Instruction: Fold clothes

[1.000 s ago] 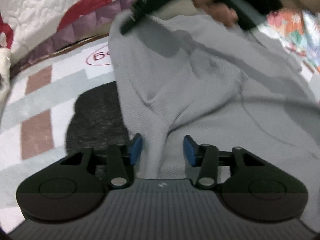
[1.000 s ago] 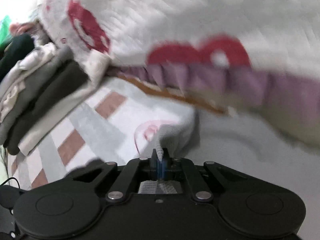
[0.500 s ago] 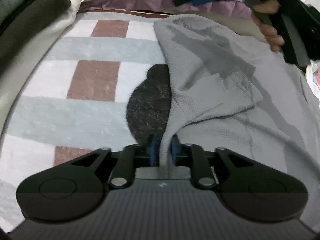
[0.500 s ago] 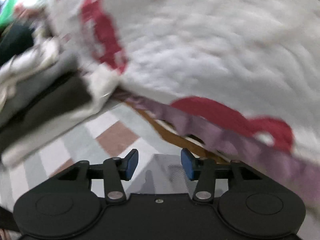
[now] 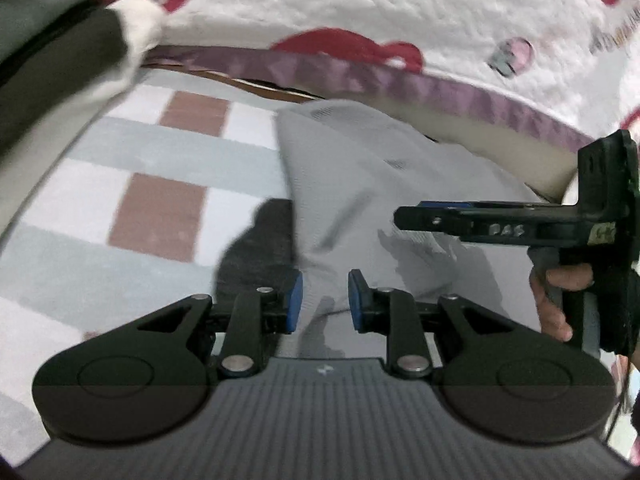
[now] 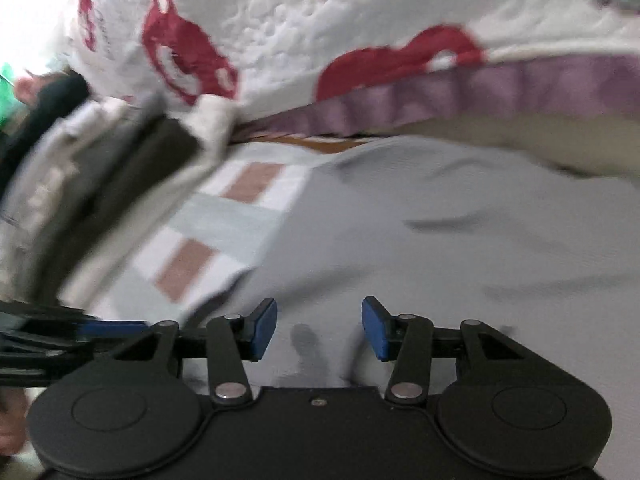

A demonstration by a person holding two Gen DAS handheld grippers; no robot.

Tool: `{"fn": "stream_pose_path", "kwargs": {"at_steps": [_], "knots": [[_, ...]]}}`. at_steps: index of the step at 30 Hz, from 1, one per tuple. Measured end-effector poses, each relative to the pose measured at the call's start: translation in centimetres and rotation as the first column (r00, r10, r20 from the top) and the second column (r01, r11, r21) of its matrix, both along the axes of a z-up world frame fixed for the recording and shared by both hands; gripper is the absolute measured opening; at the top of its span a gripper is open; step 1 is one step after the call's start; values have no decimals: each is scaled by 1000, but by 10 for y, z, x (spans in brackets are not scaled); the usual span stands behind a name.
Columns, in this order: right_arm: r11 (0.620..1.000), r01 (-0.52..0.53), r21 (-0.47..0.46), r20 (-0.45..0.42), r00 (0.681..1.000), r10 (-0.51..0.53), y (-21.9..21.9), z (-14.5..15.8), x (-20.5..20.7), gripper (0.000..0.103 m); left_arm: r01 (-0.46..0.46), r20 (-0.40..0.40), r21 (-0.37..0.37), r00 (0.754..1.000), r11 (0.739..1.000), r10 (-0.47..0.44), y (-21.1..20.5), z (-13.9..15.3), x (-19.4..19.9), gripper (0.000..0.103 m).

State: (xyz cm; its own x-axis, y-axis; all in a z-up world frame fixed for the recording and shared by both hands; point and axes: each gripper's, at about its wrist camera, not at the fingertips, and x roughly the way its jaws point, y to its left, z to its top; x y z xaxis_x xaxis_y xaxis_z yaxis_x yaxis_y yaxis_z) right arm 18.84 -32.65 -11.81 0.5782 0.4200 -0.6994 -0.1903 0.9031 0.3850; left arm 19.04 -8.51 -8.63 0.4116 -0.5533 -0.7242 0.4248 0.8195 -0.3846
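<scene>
Grey garment (image 5: 360,168) lies partly doubled on our checked mat (image 5: 160,184); both our grippers' jaws spread, empty; squaring remains.

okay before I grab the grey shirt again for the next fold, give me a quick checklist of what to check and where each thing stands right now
1. Left gripper free to grasp: ok, jaws open, nothing between them.
2. Right gripper free to grasp: ok, jaws open and empty.
3. Grey shirt lying on the checked mat: ok, though creased in places.
4. Shirt within reach of both grippers: ok, cloth lies right ahead of each.
5. Grippers clear of each other: ok, the right one shows off to the side in the left wrist view.
6. Stack of folded clothes clear of the shirt: ok, a strip of mat lies between them.
</scene>
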Motion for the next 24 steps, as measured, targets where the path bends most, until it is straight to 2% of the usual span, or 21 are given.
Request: {"fn": "stream_pose_path", "kwargs": {"at_steps": [1,2,3,4,6,9,16,18,21,23,24], "knots": [[1000,-12,-12,13,1000,12,2,0,-5,53,3,1,1,1000,1000,-3,-4,-1,0,25],[999,-24,-24,26,999,25,5,1,-10,46,3,3,4,1000,1000,-3,-8,-3,0,26],[999,-36,-36,38,999,38,7,1,-15,36,2,6,11,1000,1000,-2,-10,-4,-1,28],[998,-49,-50,54,997,52,10,2,-20,4,4,5,23,1000,1000,-4,-12,-4,-3,29],[993,-81,-83,97,991,89,20,9,-33,3,4,-15,48,1000,999,-4,-14,-6,-7,36],[987,-107,-120,104,987,120,30,10,-50,3,-1,-42,41,999,999,2,-11,-9,-12,37],[972,-118,-204,80,987,136,33,-4,-78,3,29,4,62,1000,998,-29,-17,-7,-13,41],[970,-57,-237,106,991,84,28,-3,-84,3,39,18,69,999,997,-41,-19,-6,-13,41],[986,-17,-164,86,996,32,16,-2,-86,6,64,65,148,995,987,-74,-30,-8,-15,41],[993,1,-121,73,997,8,10,-2,-87,13,68,72,171,994,983,-81,-34,-10,-16,41],[993,-1,-118,71,997,9,11,-2,-86,20,65,72,172,994,983,-78,-34,-11,-15,41]]}}
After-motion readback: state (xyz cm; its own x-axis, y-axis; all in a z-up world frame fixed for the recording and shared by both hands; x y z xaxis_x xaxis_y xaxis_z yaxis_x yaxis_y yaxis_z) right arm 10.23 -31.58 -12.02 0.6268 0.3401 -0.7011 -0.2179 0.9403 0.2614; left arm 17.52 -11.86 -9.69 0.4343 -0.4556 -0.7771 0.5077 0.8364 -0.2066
